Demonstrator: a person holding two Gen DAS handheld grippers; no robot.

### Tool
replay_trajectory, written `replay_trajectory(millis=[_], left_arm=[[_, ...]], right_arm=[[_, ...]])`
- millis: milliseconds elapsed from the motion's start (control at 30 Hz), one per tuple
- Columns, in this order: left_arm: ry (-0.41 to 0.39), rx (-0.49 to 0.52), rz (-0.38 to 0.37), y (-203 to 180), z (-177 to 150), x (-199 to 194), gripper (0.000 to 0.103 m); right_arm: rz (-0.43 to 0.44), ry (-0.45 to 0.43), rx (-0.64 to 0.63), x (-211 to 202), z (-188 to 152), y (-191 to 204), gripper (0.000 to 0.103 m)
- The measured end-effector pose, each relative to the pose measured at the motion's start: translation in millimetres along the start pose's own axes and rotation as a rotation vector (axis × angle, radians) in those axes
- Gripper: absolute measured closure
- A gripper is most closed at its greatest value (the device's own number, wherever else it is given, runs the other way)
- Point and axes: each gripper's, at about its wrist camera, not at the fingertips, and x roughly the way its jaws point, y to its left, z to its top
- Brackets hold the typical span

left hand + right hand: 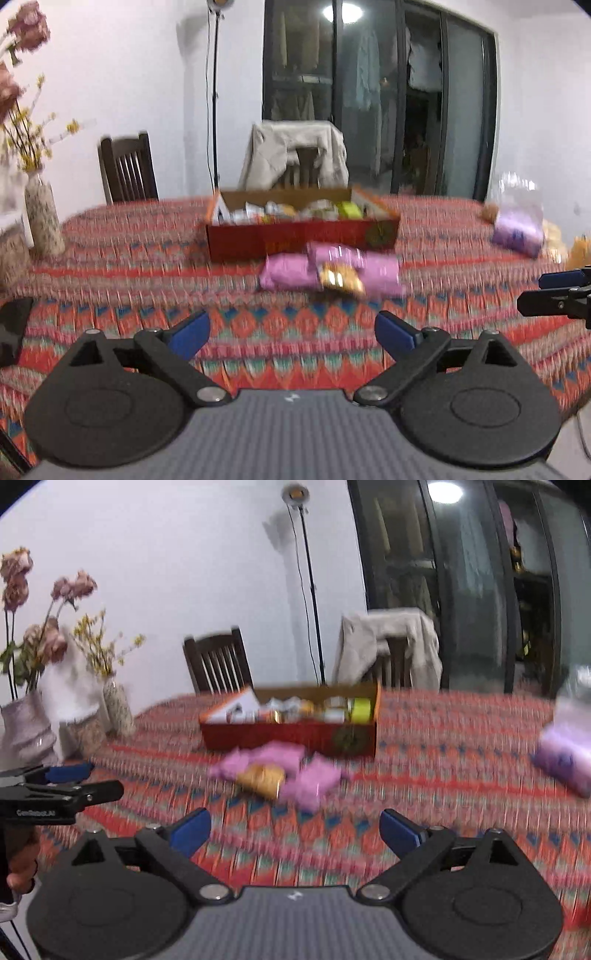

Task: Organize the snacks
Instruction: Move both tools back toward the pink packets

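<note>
A red cardboard box (303, 236) (291, 734) stands on the patterned tablecloth, filled with several small snack packs. In front of it lie pink snack bags (291, 271) (314, 779) with a golden-brown pack (341, 281) (263, 780) on top. My left gripper (291, 334) hovers over the near part of the table, open, nothing between its blue pads. My right gripper (295, 830) is likewise open and holds nothing. Each gripper shows at the edge of the other's view: the right gripper's fingers (554, 291) and the left gripper's fingers (66, 782). Both views are motion-blurred.
A purple bag (519, 229) (565, 760) with a clear plastic pack lies at the right of the table. Vases with dried flowers (42, 218) (118, 705) stand at the left. Two chairs (127, 170) (218, 661) stand behind the table, one draped with a beige garment (295, 155).
</note>
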Motion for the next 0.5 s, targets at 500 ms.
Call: replay_trajectory(millis=[500], left_arm=[[0.043, -0.001, -0.040, 0, 5, 36, 0.006]], right_arm=[[-0.048, 0.087, 0.017, 21, -23, 3, 0.005]])
